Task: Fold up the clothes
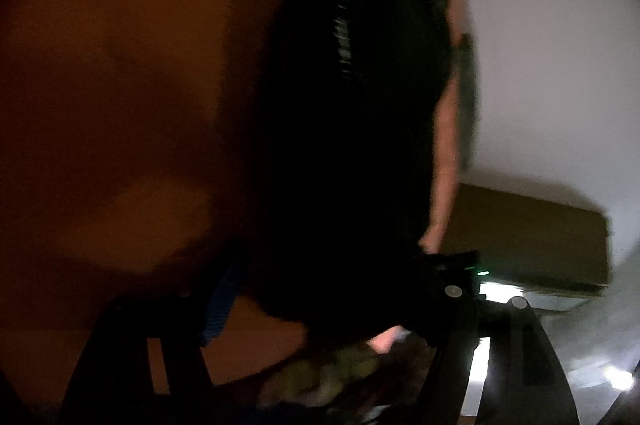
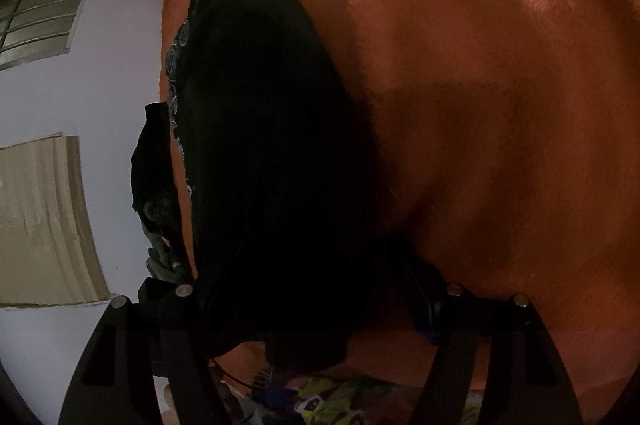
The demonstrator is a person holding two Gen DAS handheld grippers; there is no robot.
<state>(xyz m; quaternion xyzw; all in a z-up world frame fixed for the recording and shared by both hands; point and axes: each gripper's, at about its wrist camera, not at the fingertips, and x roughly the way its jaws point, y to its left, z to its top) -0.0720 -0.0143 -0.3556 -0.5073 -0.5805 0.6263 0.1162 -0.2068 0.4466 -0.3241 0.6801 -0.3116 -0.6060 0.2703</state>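
An orange cloth (image 2: pixel 500 113) hangs close before both cameras, with a black garment (image 2: pixel 272 145) draped against it. In the right view the right gripper (image 2: pixel 316 317) has its fingers (image 2: pixel 452 345) spread wide, with black and orange cloth between them; grip unclear. The left gripper (image 1: pixel 320 337) is dim and blurred; I cannot tell its fingers' state. A white wall (image 2: pixel 112 73) stands behind.
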